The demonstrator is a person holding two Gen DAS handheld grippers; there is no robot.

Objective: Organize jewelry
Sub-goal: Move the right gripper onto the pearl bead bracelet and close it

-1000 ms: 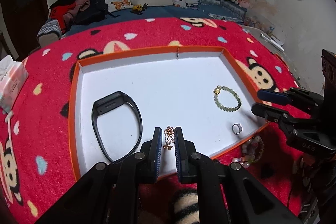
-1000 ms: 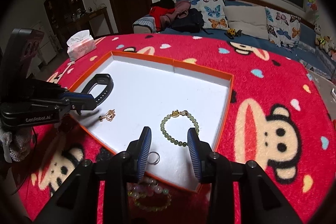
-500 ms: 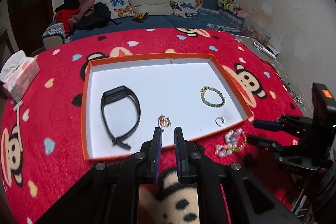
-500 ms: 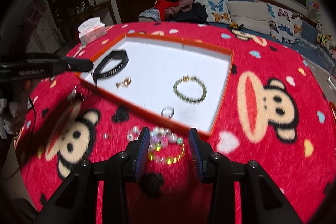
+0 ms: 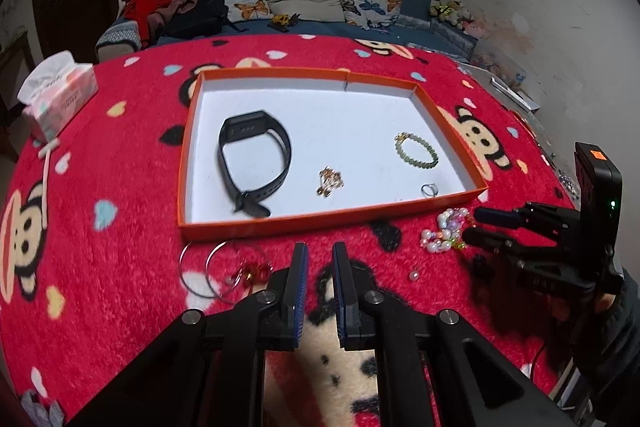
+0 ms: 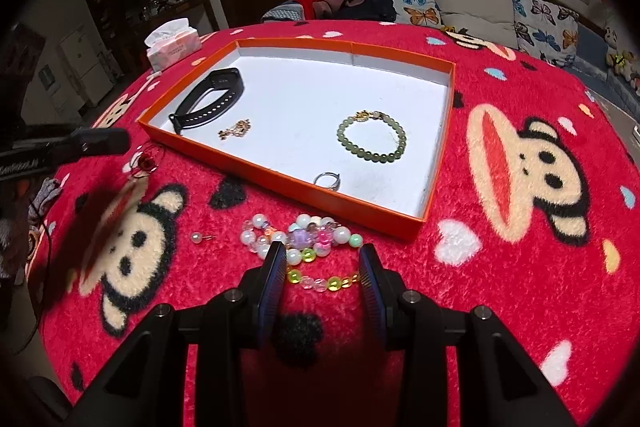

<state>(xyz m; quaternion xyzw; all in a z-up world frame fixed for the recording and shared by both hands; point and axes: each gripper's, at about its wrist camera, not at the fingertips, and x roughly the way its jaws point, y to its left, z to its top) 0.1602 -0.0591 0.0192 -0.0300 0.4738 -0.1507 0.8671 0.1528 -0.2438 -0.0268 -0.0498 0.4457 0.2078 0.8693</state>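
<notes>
Bead bracelet (image 6: pixel 308 247) between open right tongs (image 6: pixel 323 267)

The left gripper (image 5: pixel 319 259) points steeply downward, its jaws nearly closed with only a narrow slit between them and nothing held. The right gripper (image 6: pixel 322 261) also tilts downward, its jaws standing apart. A dark sleeve (image 5: pixel 612 343) shows behind the right gripper.

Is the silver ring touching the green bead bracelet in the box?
Apart. The right wrist view shows the silver ring near the box's front wall, with bare white floor between it and the green bead bracelet.
</notes>
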